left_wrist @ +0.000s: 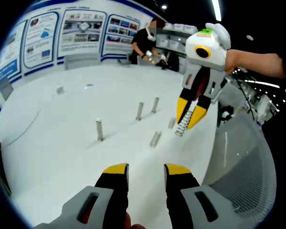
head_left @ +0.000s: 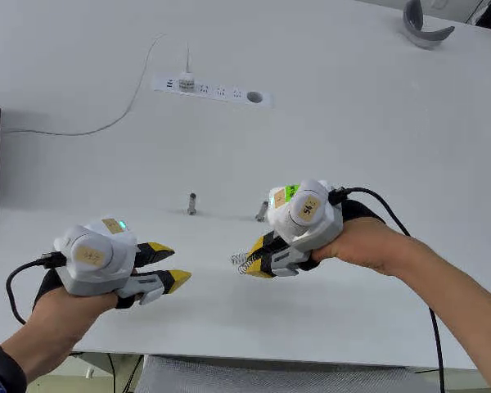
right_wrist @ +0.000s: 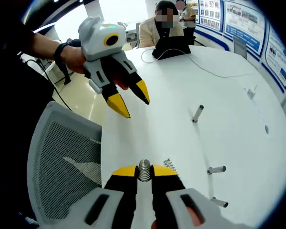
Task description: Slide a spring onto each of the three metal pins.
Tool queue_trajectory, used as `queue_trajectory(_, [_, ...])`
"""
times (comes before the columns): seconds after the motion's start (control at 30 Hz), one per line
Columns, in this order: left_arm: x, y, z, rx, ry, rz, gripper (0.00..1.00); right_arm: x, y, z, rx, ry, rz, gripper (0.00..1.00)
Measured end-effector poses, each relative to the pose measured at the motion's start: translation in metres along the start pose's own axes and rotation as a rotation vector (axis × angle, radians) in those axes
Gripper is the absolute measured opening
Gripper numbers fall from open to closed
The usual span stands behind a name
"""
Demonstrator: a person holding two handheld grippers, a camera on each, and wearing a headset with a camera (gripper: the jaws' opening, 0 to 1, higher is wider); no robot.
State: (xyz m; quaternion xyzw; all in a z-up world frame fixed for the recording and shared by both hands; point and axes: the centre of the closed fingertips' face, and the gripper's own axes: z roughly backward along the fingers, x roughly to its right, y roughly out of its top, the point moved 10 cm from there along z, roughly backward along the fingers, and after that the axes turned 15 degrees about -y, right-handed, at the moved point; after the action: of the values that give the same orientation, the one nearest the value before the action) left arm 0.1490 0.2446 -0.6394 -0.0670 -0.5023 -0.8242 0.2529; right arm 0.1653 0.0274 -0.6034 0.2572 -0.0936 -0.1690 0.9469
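My right gripper (head_left: pixel 252 260) is shut on a small coil spring (head_left: pixel 240 262), held just above the white table (head_left: pixel 352 147). In the right gripper view the spring (right_wrist: pixel 143 170) stands pinched between the yellow tips, with a second spring (right_wrist: pixel 170 165) lying on the table just beyond. One metal pin (head_left: pixel 192 203) stands upright past the grippers. Another pin (head_left: pixel 262 213) is partly hidden behind the right gripper. In the left gripper view, three upright pins (left_wrist: pixel 139 110) show ahead, and the right gripper (left_wrist: pixel 188 119) hangs the spring (left_wrist: pixel 182 126) close to them. My left gripper (head_left: pixel 172 264) is open and holds nothing.
A white power strip (head_left: pixel 204 88) with a cable lies at the back of the table, and a grey curved object (head_left: pixel 425 29) sits far right. A mesh chair (right_wrist: pixel 62 162) stands at the near edge. A person (right_wrist: pixel 167 24) sits at the far side.
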Motion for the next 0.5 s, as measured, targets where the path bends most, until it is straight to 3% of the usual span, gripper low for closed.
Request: queue_trajectory(0.5, [-0.019, -0.004, 0.014, 0.03, 0.089, 0.043, 0.36, 0.026, 0.016, -0.018, -0.02, -0.009, 0.036, 0.12])
